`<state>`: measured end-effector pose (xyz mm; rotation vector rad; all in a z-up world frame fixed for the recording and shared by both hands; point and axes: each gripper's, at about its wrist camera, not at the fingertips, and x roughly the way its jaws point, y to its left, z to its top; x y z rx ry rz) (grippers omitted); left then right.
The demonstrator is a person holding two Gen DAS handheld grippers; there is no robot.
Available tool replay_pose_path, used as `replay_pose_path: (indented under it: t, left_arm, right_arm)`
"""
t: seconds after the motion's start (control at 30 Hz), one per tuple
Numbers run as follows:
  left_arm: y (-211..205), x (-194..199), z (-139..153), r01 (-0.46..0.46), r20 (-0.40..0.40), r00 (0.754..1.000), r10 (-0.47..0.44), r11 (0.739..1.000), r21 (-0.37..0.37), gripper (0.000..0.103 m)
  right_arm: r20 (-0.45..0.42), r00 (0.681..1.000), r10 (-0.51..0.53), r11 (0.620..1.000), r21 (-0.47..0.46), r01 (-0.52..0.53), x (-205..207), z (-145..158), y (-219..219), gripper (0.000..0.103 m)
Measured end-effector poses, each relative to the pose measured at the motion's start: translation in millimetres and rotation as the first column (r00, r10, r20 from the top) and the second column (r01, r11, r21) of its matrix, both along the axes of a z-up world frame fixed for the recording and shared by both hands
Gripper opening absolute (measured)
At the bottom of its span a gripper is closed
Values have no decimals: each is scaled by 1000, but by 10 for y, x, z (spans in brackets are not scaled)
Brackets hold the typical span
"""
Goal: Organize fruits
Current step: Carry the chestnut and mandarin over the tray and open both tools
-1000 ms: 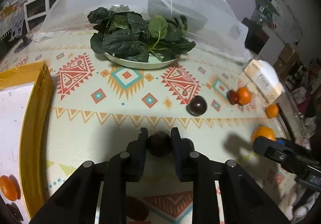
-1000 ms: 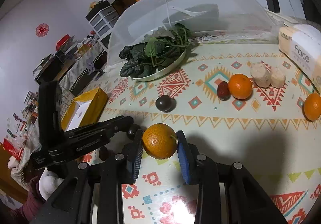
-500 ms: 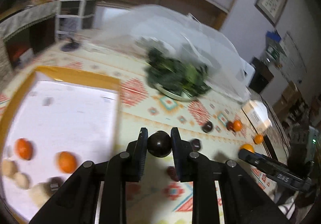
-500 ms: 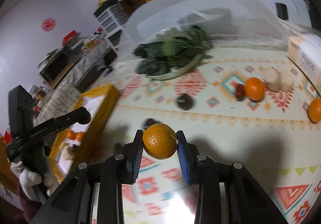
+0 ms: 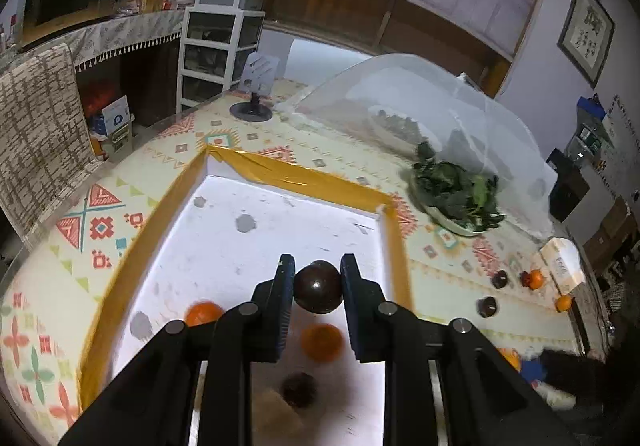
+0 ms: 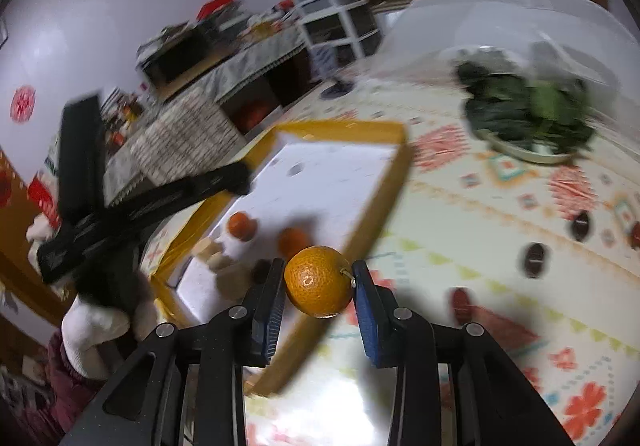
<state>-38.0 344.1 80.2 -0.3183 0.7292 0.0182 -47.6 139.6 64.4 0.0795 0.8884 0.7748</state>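
Your left gripper is clamped on a dark round fruit, hanging over the white floor of the yellow-rimmed box at the centre of the left wrist view. Your right gripper is clenched on a tangerine, low centre of its view, just at the box's near yellow rim and not clearly inside.

To set them down well, lower each fruit close to the floor before letting go, so it does not roll. Aim the dark fruit at the bare white area in the upper half of the box; the lower part already holds two tangerines, a dark fruit and pale pieces. Carry the right gripper over the rim first, and mind the left gripper's black body crossing the left of that view.
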Motion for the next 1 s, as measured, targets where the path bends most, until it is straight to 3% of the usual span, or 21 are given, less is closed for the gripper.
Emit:
replay_pose_path:
  t: [0.3,0.53,0.67,0.8,0.93,1.0]
  left_arm:
    - [242,333,-278,-18,-87,996,17,1000,-6,23]
    - [250,280,-258,-49,-73,996,53,997,60,25]
    - [205,165,-150,-77,-41,996,82,990,117,45]
    - [122,14,9,-108,6,994,109,980,168,57]
    - [3,-128,147,-137,44,991,130,964,227,64]
    - [-73,-211,215,-154,64,988,143,956,251,74]
  right_arm:
    - [-2,995,95,988,-124,-95,-56,-248,687,36]
    - [-9,994,108,980,-169,-108,-98,-437,811,36]
    - [-12,995,100,982,-161,-101,-70,-460,819,38]
    - [8,995,101,985,-138,-99,-120,-401,779,55]
    - [35,995,95,988,-125,-90,-199,-314,694,55]
    - [44,996,84,991,-112,-78,-239,-262,603,55]
